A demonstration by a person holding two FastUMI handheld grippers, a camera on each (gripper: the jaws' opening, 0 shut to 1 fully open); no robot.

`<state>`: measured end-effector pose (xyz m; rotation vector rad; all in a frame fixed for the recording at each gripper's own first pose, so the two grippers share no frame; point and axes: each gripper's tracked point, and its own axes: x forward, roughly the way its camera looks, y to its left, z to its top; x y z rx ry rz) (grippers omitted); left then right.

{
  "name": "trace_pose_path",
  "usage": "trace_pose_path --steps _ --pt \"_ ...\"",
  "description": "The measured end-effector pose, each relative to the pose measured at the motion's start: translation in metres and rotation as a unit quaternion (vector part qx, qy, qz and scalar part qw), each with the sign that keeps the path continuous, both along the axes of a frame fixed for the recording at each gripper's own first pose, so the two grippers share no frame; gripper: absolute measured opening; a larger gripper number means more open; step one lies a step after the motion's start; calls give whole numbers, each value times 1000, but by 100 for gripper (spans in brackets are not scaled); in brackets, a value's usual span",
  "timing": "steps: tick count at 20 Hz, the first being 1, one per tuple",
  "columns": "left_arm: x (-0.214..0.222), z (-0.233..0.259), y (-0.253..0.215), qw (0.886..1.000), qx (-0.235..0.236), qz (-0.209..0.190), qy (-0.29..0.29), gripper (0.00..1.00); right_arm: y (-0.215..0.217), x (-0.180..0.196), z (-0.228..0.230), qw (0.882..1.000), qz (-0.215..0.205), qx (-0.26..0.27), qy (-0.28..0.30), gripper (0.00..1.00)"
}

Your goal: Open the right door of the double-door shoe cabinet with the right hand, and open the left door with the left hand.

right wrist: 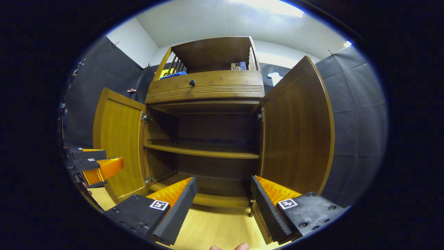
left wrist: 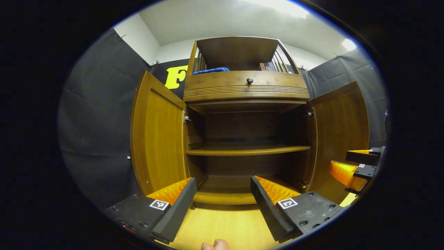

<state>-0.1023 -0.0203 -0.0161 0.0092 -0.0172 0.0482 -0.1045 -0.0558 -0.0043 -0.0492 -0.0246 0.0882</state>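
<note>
Both doors of the shoe cabinet (left wrist: pixel 246 114) are swung wide: the left door (left wrist: pixel 158 135) and the right door (right wrist: pixel 298 132). The left gripper (left wrist: pixel 223 199) and right gripper (right wrist: pixel 223 199) are spread apart, holding nothing. The job looks done; next, just pull back.

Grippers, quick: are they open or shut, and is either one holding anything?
Left gripper: open, holding nothing.
Right gripper: open, holding nothing.

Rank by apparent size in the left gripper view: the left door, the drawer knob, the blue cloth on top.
1. Left door, by far the largest, though it swings nearer the camera.
2. Blue cloth, a thin strip.
3. Drawer knob, a small dot.
</note>
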Motion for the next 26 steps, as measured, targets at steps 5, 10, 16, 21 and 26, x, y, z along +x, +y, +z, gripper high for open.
trace_pose_path --steps 5,10,16,21,26 --pt "0 -2 2 1000 -4 2 1 98 1 0 -1 1000 0 1 1 100" --pt "0 0 1 1000 -5 1 0 100 0 0 0 1000 -1 1 -1 100" --pt "-1 0 -1 1000 -6 1 -1 100 -1 -1 0 1000 -2 2 0 100" --pt "-1 1 -3 1000 -6 -2 0 100 -2 -1 1 1000 -3 3 -2 100" --pt "-1 1 -3 1000 -6 -2 0 100 -2 -2 2 1000 -3 1 -3 98"
